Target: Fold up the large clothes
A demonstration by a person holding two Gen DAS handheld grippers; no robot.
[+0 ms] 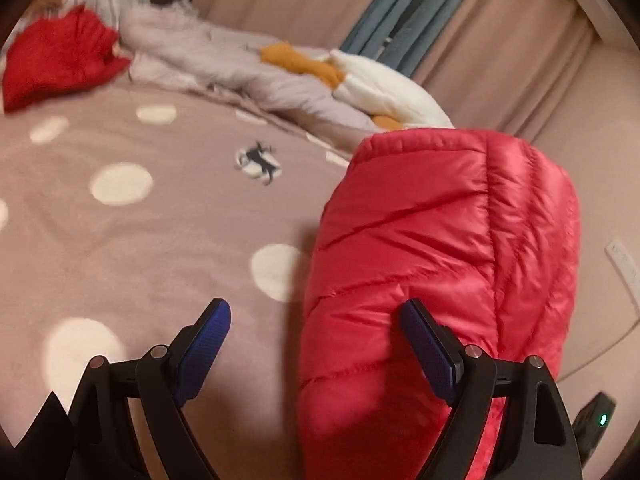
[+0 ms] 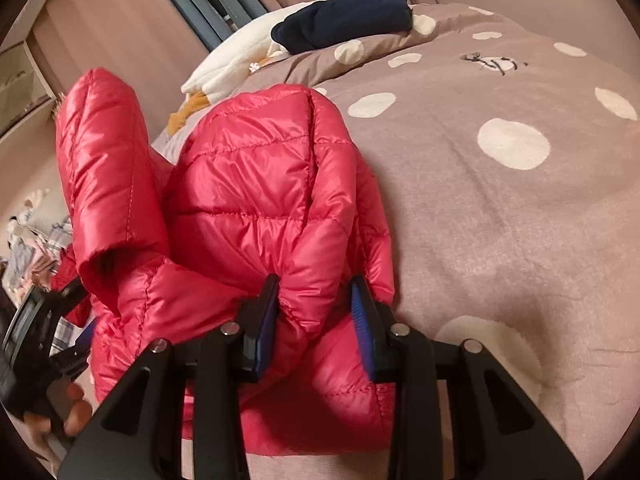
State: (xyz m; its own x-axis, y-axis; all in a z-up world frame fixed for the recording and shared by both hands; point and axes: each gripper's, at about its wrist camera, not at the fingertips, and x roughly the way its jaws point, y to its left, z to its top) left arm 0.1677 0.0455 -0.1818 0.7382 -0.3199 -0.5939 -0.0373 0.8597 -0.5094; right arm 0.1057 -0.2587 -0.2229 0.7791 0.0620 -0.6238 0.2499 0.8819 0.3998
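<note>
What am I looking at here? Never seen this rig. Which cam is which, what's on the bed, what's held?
There is no robot: a person carries a two-finger tool in each hand, and each tool has a fisheye camera looking forward along its fingers.

The left wrist view shows the left tool with its blue pads spread wide and nothing clamped; the red puffer jacket lies partly between them, unpinched.

The right wrist view shows the right tool with its jaws pinched on a fold of the same jacket.

All of this sits on a bed with a dusty pink polka-dot cover. Further back lie a cream fleece item, a dark navy garment and a second red garment.
</note>
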